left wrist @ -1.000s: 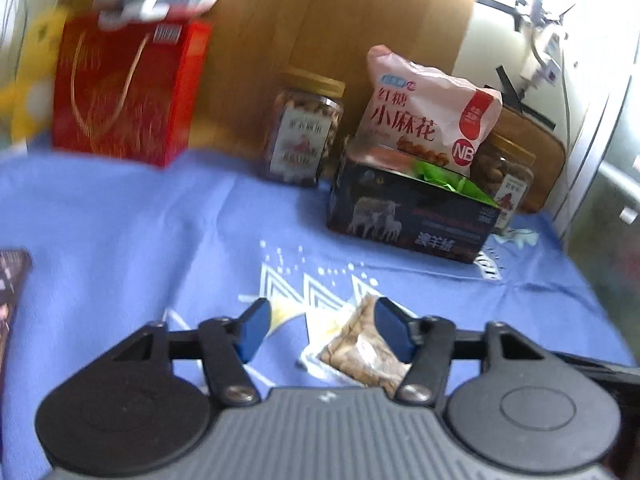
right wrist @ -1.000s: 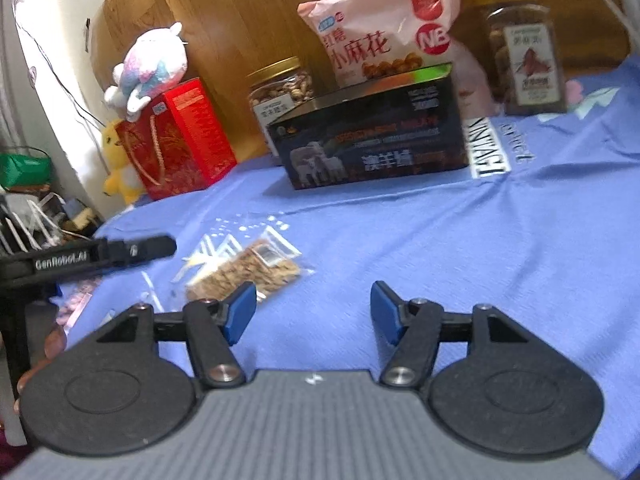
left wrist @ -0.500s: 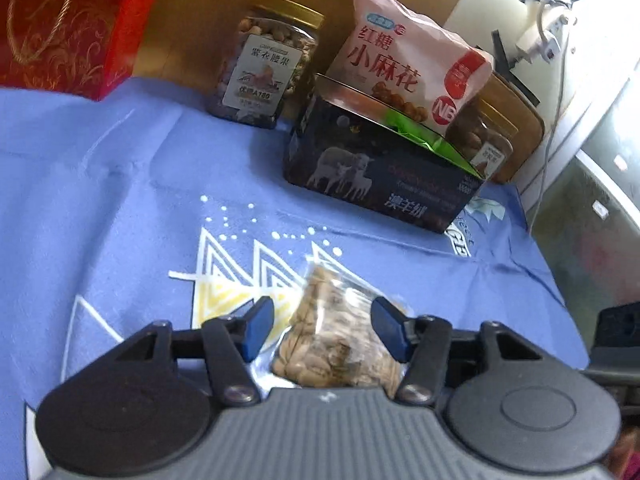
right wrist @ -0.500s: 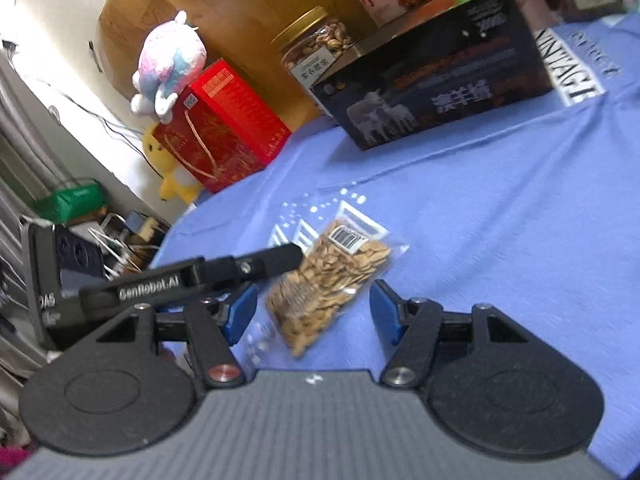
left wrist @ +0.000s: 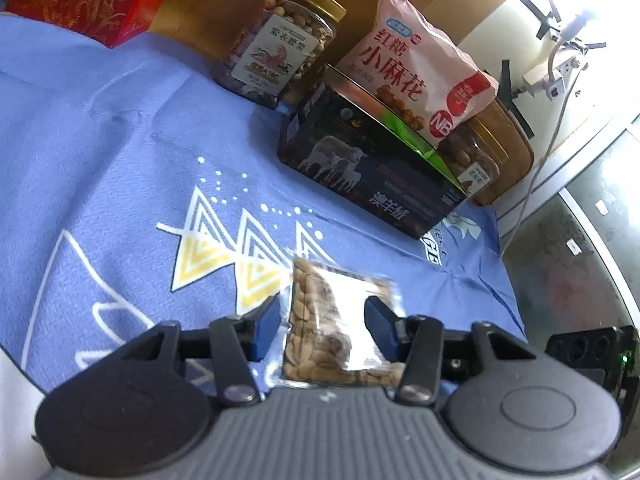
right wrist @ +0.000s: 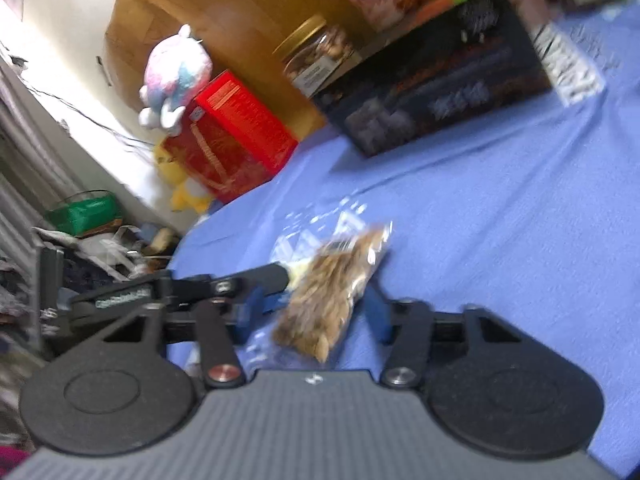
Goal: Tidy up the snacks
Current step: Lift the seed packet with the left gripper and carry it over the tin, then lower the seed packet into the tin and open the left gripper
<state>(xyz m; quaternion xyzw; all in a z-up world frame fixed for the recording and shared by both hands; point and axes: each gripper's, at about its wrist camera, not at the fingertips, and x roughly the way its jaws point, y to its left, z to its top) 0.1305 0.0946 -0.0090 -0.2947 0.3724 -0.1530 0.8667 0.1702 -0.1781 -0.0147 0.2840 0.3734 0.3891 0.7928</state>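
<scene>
Flanking one nut packet [left wrist: 336,328]: two tongs, seemingly open.

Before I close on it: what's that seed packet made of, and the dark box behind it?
Seed packet: thin clear plastic film, glossy; the seeds show through and it throws white glare. Dark box: probably printed cardboard with a slight sheen, judging by its sharp folded edges; metal can't be excluded.

Both tongs, left [left wrist: 322,326] and right [right wrist: 314,312], were of one build: a ribbed grey housing with a small white mark at its front edge, flanked by two round black discs with a raised ring. Black link arms on silver screws carried blue fingertips [left wrist: 266,326]. The left tongs' side bar [right wrist: 120,302] bore white lettering, blurred.
</scene>
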